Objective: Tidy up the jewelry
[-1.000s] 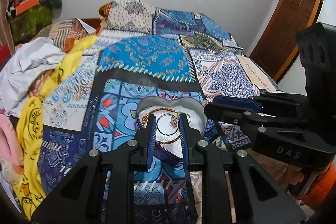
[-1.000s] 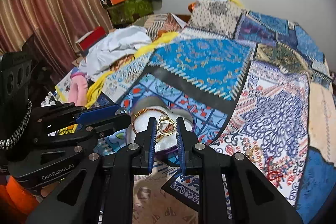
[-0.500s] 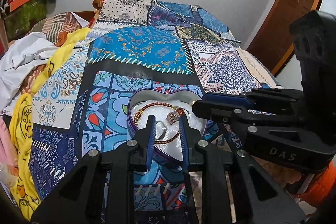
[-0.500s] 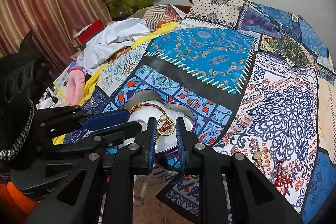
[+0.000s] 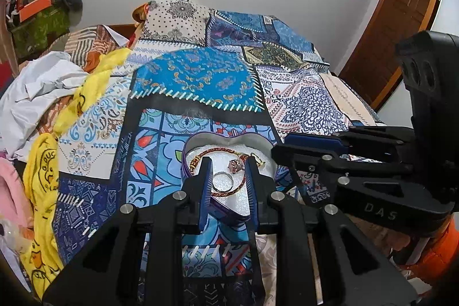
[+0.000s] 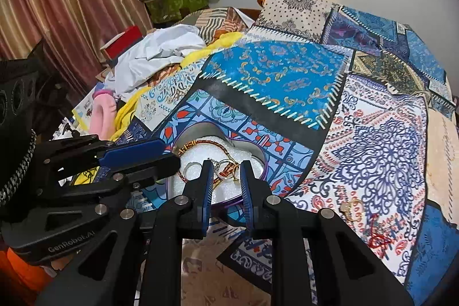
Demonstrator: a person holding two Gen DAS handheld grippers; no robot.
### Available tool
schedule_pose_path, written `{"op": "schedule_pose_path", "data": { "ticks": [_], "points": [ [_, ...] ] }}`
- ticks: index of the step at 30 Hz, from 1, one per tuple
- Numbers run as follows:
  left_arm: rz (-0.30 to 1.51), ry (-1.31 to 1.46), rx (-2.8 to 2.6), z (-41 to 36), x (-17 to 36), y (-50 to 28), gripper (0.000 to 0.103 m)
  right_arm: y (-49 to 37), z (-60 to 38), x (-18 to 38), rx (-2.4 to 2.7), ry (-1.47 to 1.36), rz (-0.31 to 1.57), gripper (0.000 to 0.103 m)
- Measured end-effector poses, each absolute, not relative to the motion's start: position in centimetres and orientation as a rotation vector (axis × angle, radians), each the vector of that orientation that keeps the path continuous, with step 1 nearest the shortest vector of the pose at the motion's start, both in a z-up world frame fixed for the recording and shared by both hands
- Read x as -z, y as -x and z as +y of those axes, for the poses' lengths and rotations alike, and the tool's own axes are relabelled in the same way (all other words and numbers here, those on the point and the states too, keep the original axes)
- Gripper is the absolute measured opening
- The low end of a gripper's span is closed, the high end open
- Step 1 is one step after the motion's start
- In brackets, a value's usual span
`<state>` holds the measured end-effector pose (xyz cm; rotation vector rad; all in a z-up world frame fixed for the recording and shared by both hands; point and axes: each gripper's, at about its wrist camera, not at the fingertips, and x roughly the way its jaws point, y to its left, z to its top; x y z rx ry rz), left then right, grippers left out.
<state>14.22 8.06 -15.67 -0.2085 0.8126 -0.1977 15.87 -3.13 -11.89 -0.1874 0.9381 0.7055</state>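
The left gripper (image 5: 227, 162) hangs over the near half of the heart-shaped tin (image 5: 198, 140), jaws only a little apart and gripping nothing; the silver ring (image 5: 223, 181) seen through the gap lies flat on the tin's white foam. The tin sits on the patchwork bedspread (image 6: 287, 76) with its lobes toward 12 o'clock and its point toward 6, so its long axis runs straight away from both hands, and the beaded bangle (image 5: 218, 149) lies flat around the inside. The right gripper (image 6: 225, 164) comes in over the tin's right side, jaws all but closed; I cannot tell whether a thin ring is pinched at its tips. In the right wrist view a loose gold ring (image 6: 352, 209) lies flat on the spread well apart from the tin, at about 4 o'clock from that gripper. It has no long axis to line up with, and the right hand is clearly nearer, so I judge the pick falls to it
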Motion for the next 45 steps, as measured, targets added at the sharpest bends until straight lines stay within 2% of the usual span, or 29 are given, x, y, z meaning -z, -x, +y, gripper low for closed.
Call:
{"op": "schedule_pose_path", "data": {
  "ticks": [3, 13, 19, 24, 33, 45],
  "points": [
    [0.796, 0.203, 0.188, 8.0, 14.8, -13.8, 0.025, -15.6, -3.5, 11.2, -0.696, 0.189, 0.918, 0.017],
    [0.741, 0.172, 0.174, 6.8, 12.0, -13.1, 0.026, -14.8, -6.9, 8.1, -0.636, 0.169, 0.821, 0.018],
    [0.712, 0.134, 0.185, 4.5, 10.4, -13.2, 0.033, -14.5, -9.8, 7.1, -0.587, 0.156, 0.785, 0.018],
    [0.707, 0.101, 0.207, 2.3, 9.9, -13.6, 0.035, -14.4, -12.5, 6.7, -0.54, 0.137, 0.763, 0.028],
    [0.769, 0.05, 0.265, -2.1, 11.5, -15.6, 0.036, -14.8, -17.7, 6.8, -0.452, 0.107, 0.746, 0.028],
    [0.891, 0.027, 0.309, -5.5, 15.8, -18.9, 0.036, -16.2, -21.5, 9.8, -0.411, 0.076, 0.829, 0.029]
  ]
}}
